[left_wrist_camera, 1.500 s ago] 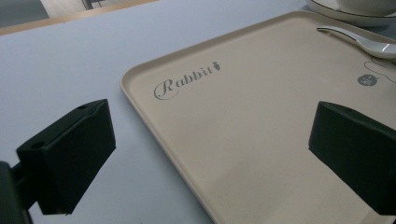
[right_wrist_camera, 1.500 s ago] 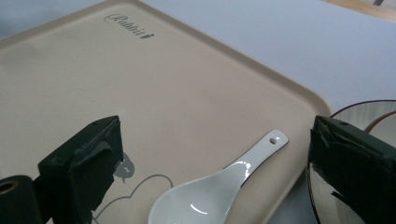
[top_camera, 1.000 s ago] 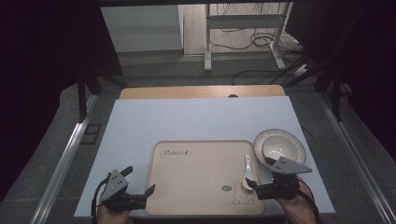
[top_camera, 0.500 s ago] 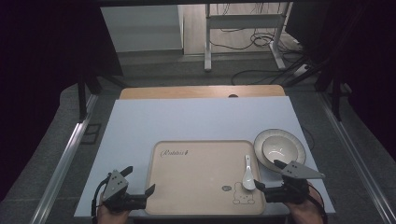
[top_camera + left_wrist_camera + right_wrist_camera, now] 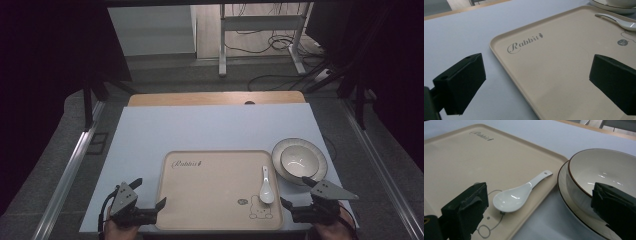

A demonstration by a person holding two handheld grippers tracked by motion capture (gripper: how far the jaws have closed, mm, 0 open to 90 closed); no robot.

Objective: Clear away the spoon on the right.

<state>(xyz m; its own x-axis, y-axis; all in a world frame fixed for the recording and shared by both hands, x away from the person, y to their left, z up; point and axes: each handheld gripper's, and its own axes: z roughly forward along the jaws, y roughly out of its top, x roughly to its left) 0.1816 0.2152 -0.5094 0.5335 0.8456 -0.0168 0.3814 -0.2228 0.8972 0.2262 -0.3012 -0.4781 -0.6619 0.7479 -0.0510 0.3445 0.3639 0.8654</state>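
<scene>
A beige tray (image 5: 210, 190) marked "Rabbit" lies on the pale table, also seen as the tray (image 5: 564, 65) and the tray (image 5: 461, 157). A white ceramic spoon (image 5: 265, 186) rests on its right side, bowl end toward me; the spoon (image 5: 519, 195) lies just ahead of the right jaws. Right of the tray a white bowl (image 5: 300, 161) sits on a plate (image 5: 317, 150). My left gripper (image 5: 148, 193) is open at the tray's near left corner. My right gripper (image 5: 296, 193) is open at the near right corner, empty, behind the spoon and the bowl (image 5: 604, 170).
The pale blue table top (image 5: 200, 130) stretches far beyond the tray, with a wooden board (image 5: 215, 98) along its back edge. Metal rails (image 5: 70, 170) run down both sides. Cables and a desk frame (image 5: 222, 40) stand on the floor behind.
My right gripper has drawn back toward the near edge, away from the spoon and bowl, which now lie uncovered. The left gripper has stayed put.
</scene>
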